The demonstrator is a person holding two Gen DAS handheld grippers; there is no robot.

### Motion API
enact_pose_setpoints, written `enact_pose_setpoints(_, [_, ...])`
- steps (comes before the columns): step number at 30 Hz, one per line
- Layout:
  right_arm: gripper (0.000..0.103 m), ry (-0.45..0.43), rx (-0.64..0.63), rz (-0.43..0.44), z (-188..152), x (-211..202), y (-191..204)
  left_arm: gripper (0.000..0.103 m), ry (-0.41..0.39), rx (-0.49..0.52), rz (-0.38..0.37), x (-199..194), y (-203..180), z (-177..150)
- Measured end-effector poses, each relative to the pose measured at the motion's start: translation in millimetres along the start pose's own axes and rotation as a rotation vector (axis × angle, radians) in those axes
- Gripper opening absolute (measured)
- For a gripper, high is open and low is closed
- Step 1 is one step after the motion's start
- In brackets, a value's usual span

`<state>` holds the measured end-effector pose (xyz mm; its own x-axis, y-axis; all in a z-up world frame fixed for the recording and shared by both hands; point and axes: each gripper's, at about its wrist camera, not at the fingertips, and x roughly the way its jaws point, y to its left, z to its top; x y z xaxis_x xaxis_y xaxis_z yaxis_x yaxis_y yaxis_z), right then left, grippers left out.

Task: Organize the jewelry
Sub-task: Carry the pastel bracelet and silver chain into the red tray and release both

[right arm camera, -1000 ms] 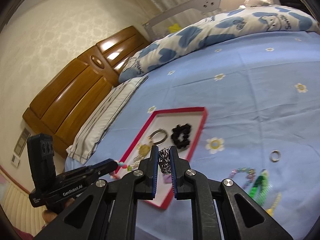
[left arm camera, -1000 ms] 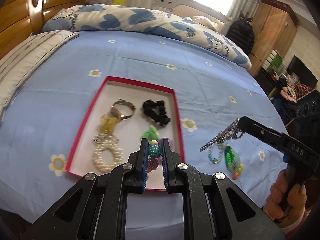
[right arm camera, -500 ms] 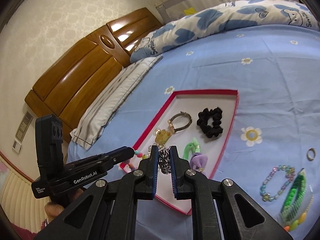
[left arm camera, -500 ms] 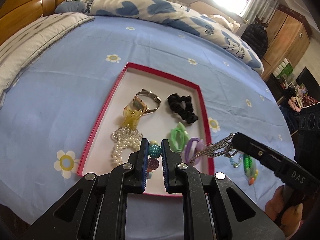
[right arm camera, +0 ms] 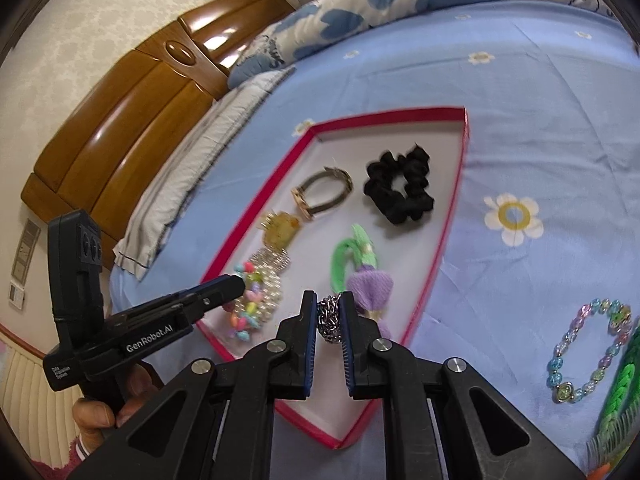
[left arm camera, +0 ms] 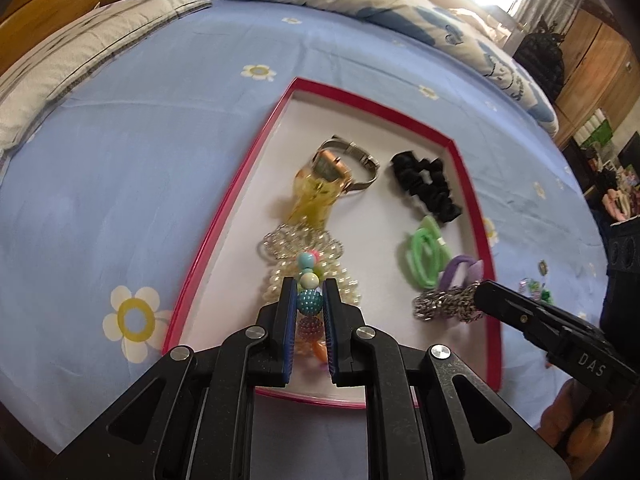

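Observation:
A red-rimmed white tray [left arm camera: 224, 236] [right arm camera: 452, 208] lies on the blue bedsheet. My left gripper [left arm camera: 309, 292] is shut on a colourful bead bracelet [left arm camera: 309, 300], hanging low over a pearl bracelet [left arm camera: 280, 276] in the tray's near-left part. The same bead bracelet [right arm camera: 246, 312] shows in the right wrist view. My right gripper [right arm camera: 329, 304] is shut on a silver chain [right arm camera: 329, 320] [left arm camera: 444, 304], low over the tray's near-right part beside a purple hair tie [right arm camera: 370, 284]. Also in the tray are a watch [left arm camera: 344, 160], a yellow clip [left arm camera: 314, 196], a black scrunchie [right arm camera: 400, 188] and a green hair tie [left arm camera: 424, 252].
On the sheet right of the tray lie a pastel bead bracelet [right arm camera: 588, 348], a green comb-like piece [right arm camera: 620, 392] and a small ring [left arm camera: 543, 267]. Pillows [left arm camera: 72, 64] and a wooden headboard [right arm camera: 120, 120] are beyond. A hand [right arm camera: 108, 404] holds the left gripper.
Both grippers have come down and forward over the tray. The chain, which hung over the sheet right of the tray, now bunches just above the tray floor. The bead bracelet hangs lower over the pearls.

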<state>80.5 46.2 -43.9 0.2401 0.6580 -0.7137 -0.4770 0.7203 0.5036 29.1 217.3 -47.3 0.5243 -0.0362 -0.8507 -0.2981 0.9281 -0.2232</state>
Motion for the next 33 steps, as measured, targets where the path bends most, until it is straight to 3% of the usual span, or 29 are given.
enact_pose_setpoints(23, [0.018,0.053,-0.008,-0.023,1,13,-3,0.011,0.024,0.043,0.056,4,-13,0])
enact_pose_setpoints(27, [0.024,0.039,-0.003,-0.016,2,7,-4,0.015,0.023,0.04,0.051,1,-15,0])
enact_pose_setpoints(30, [0.025,0.023,0.004,-0.012,2,0,-5,0.024,0.017,0.046,0.047,-3,-18,-1])
enact_pose_setpoints(33, [0.025,0.005,0.011,-0.009,2,-9,-6,0.026,0.011,0.055,0.048,-6,-22,-2])
